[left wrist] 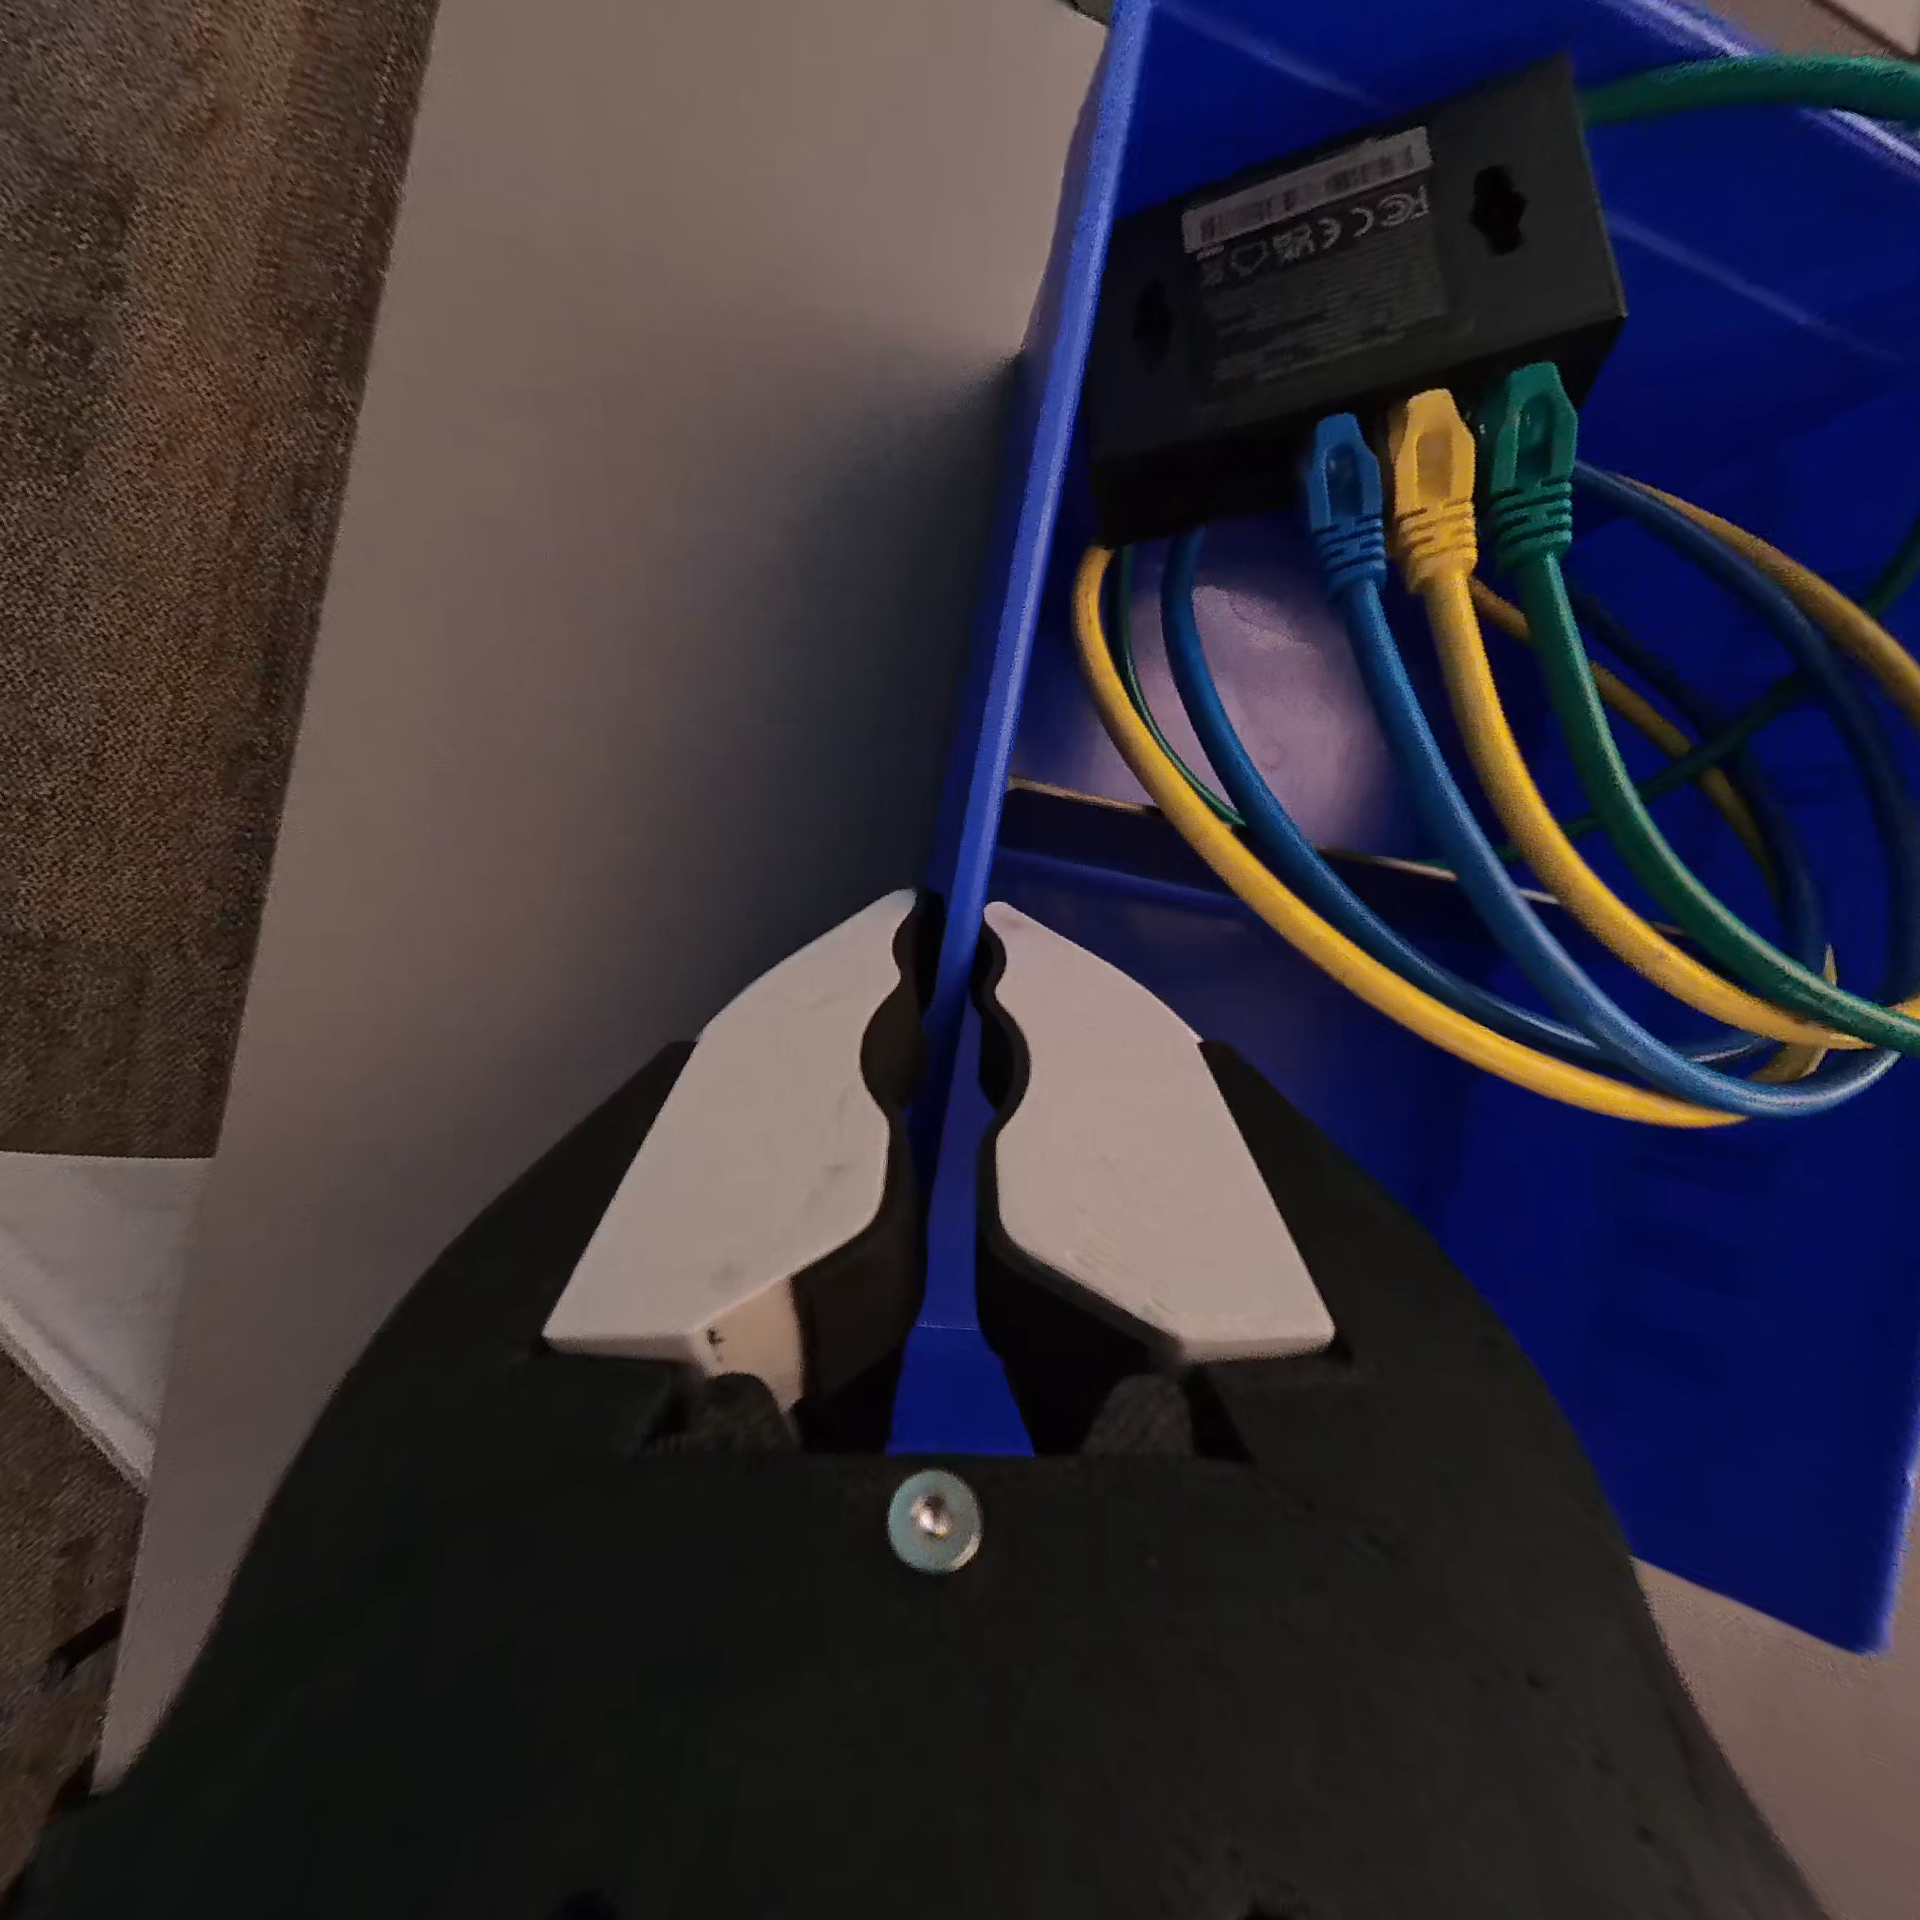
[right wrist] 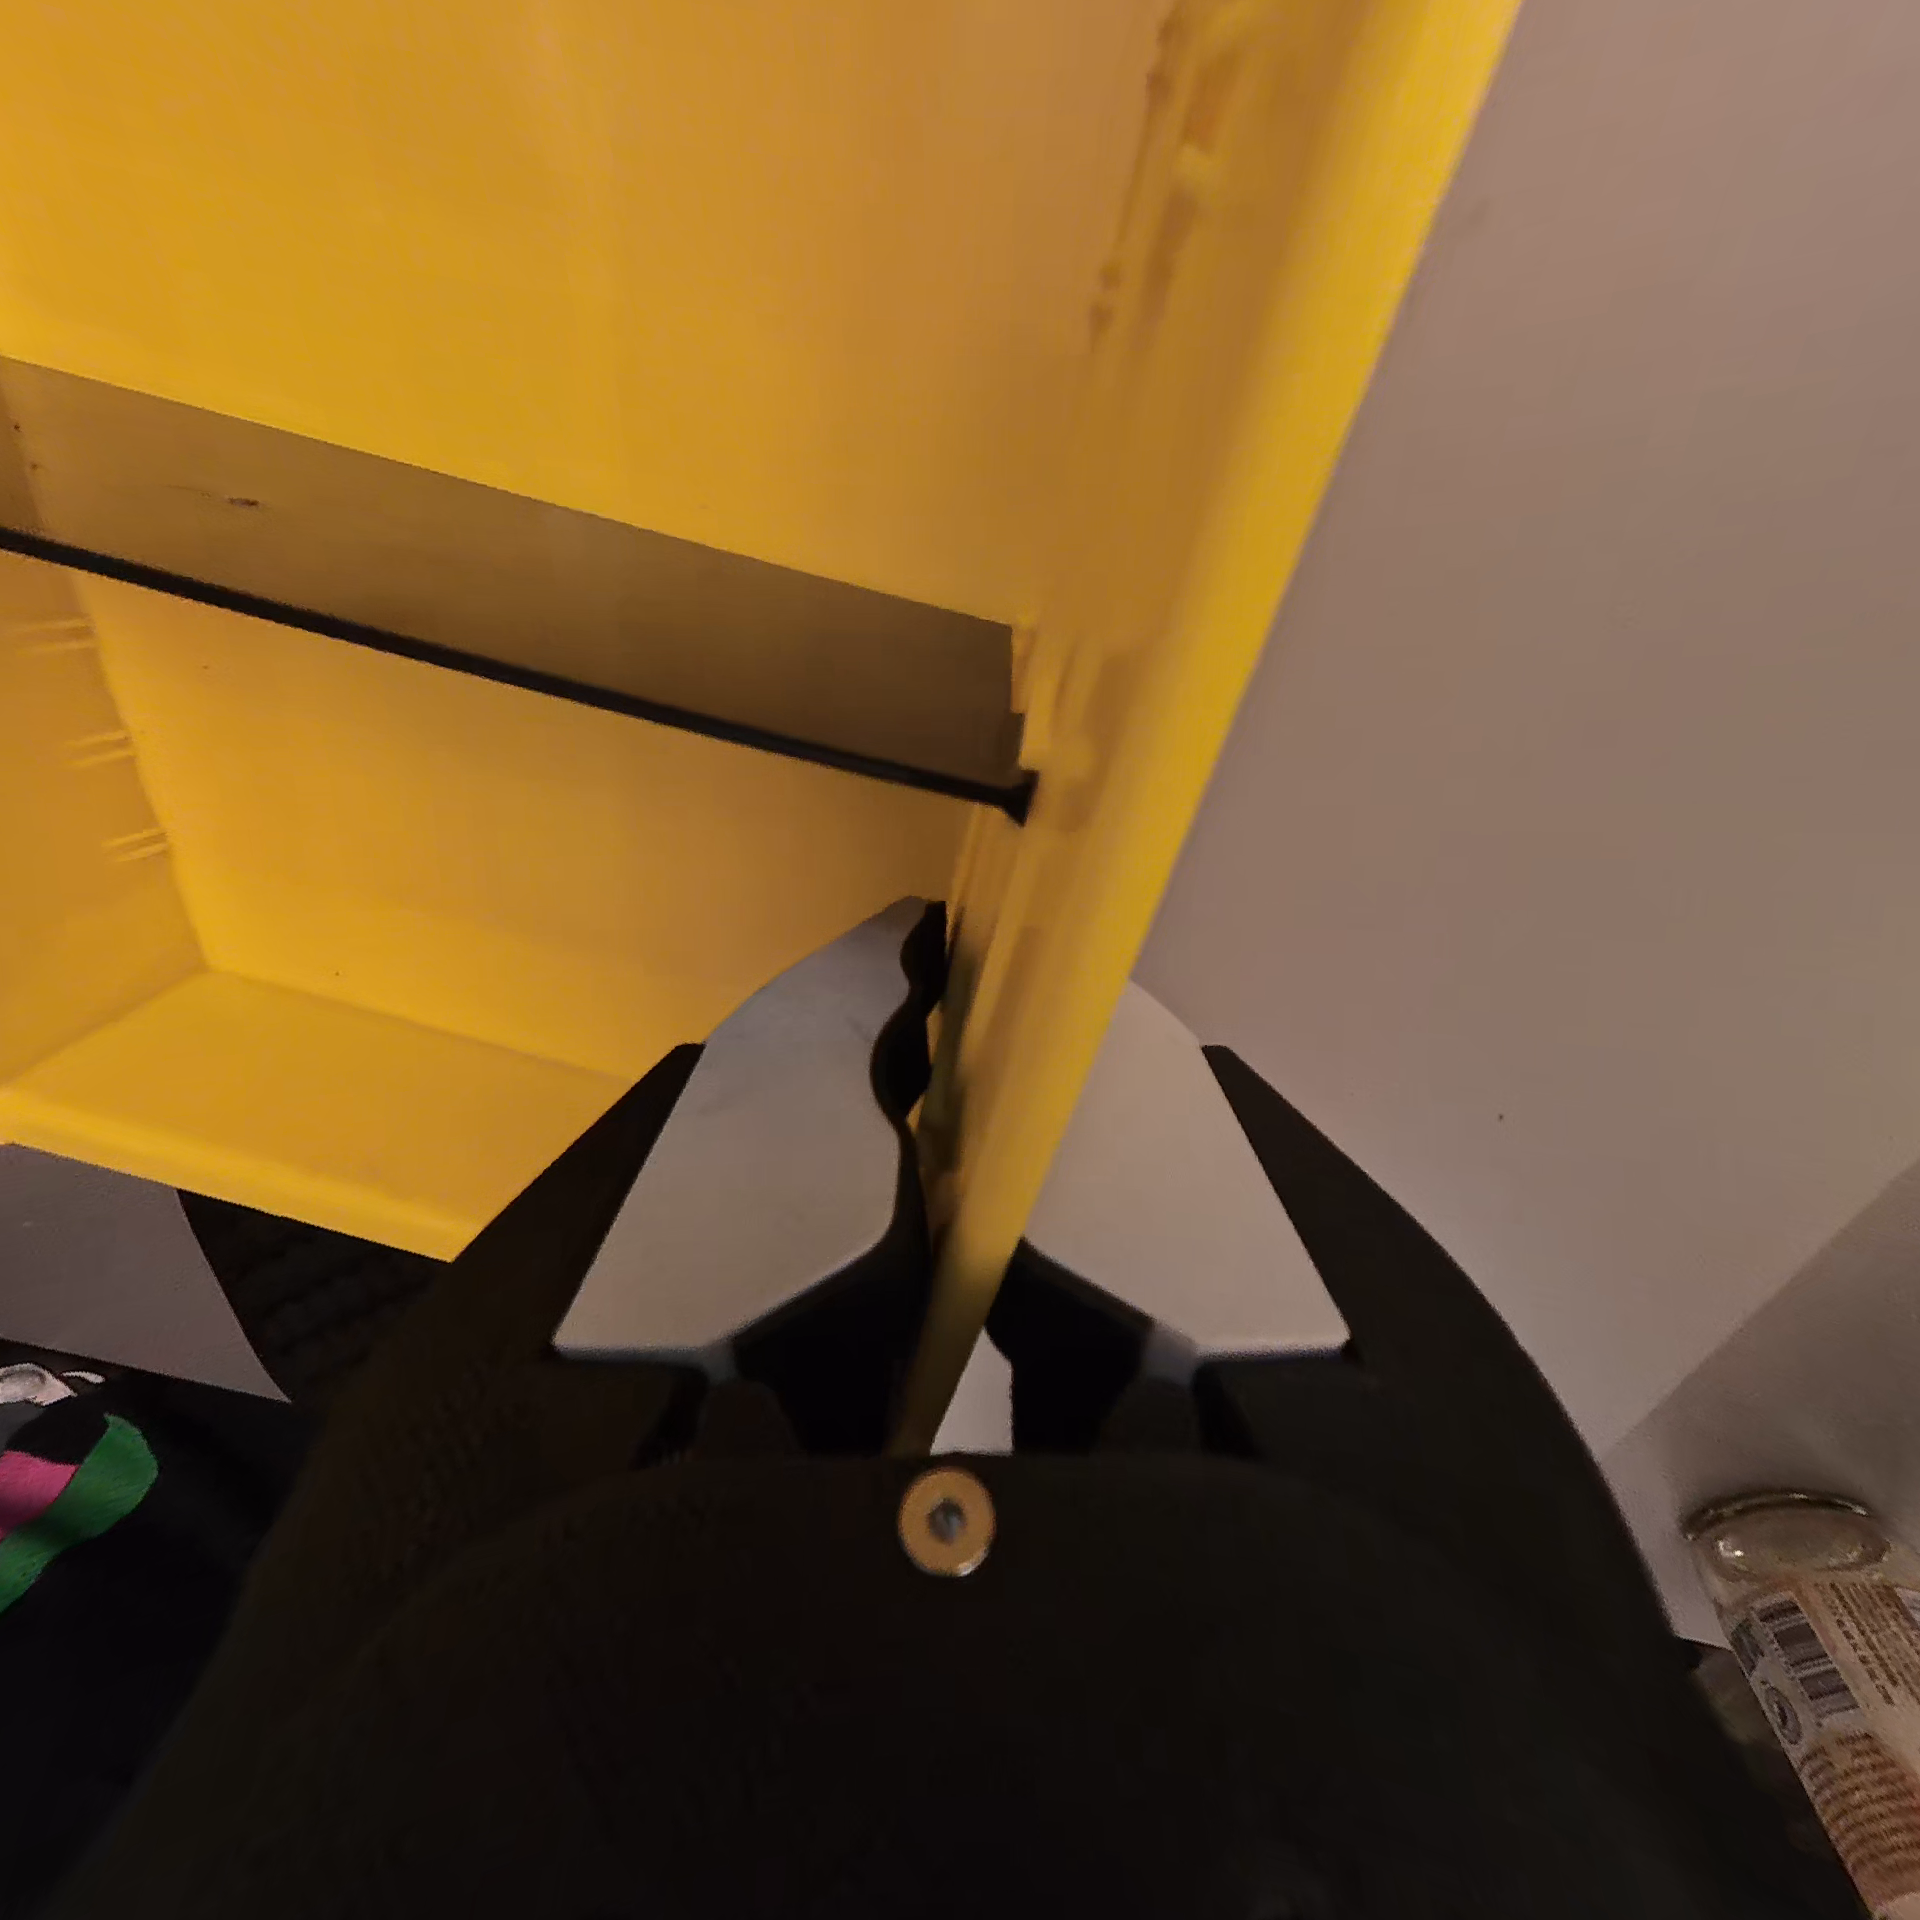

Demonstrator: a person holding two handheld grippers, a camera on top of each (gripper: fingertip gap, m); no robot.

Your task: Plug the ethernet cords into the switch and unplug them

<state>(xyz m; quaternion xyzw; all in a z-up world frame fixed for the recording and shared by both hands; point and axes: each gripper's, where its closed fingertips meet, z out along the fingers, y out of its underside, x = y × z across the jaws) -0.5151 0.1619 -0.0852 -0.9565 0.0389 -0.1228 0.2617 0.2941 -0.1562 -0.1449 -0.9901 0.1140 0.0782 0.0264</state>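
In the left wrist view a black switch (left wrist: 1340, 281) lies underside up inside a blue bin (left wrist: 1714, 1247). A blue cord (left wrist: 1351, 509), a yellow cord (left wrist: 1439, 488) and a green cord (left wrist: 1527, 468) are plugged into its near face, and their cables loop across the bin floor. My left gripper (left wrist: 951, 925) is shut on the bin's left wall (left wrist: 1023, 623). In the right wrist view my right gripper (right wrist: 987, 935) is shut on the right wall (right wrist: 1195, 623) of a yellow bin (right wrist: 520, 208). The right fingertip is hidden behind that wall.
A black rod (right wrist: 520, 665) spans the yellow bin's inside. A white table surface (left wrist: 675, 520) lies left of the blue bin, with brown carpet (left wrist: 156, 520) beyond it. A jar with a metal lid (right wrist: 1808, 1621) stands at lower right. Pink and green fabric (right wrist: 73, 1496) shows at lower left. The gap from one gripper's tips to the other's is roughly 85 cm.
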